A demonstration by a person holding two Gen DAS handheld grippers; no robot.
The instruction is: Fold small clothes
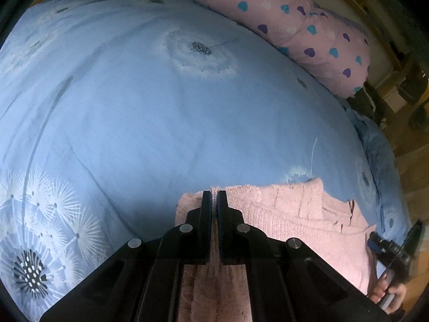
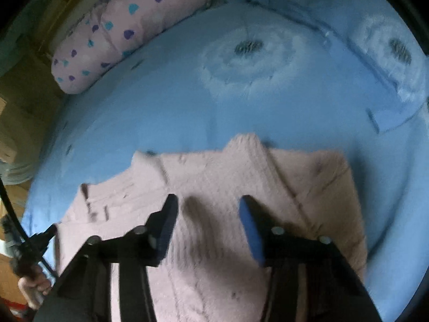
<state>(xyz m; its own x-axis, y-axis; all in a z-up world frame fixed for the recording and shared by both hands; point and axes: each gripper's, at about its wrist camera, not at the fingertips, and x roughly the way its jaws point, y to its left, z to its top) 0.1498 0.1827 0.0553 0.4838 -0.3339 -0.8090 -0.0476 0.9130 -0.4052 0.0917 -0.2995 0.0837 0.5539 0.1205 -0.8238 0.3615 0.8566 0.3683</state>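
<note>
A small pink knitted sweater (image 1: 289,220) lies on the blue bed cover (image 1: 161,112). My left gripper (image 1: 214,196) is shut on the sweater's far edge, with a strip of pink fabric pinched between the jaws. In the right wrist view the sweater (image 2: 219,177) lies partly folded, collar pointing away. My right gripper (image 2: 208,201) is open and empty just above the sweater's middle. The other hand-held gripper shows at the left edge of the right wrist view (image 2: 29,244) and at the right edge of the left wrist view (image 1: 396,252).
A pink bolster with purple and teal hearts (image 1: 295,24) lies along the far side of the bed, also in the right wrist view (image 2: 120,29). A blue pillow (image 2: 375,61) sits at the far right. Wooden floor (image 1: 413,161) lies beyond the bed edge.
</note>
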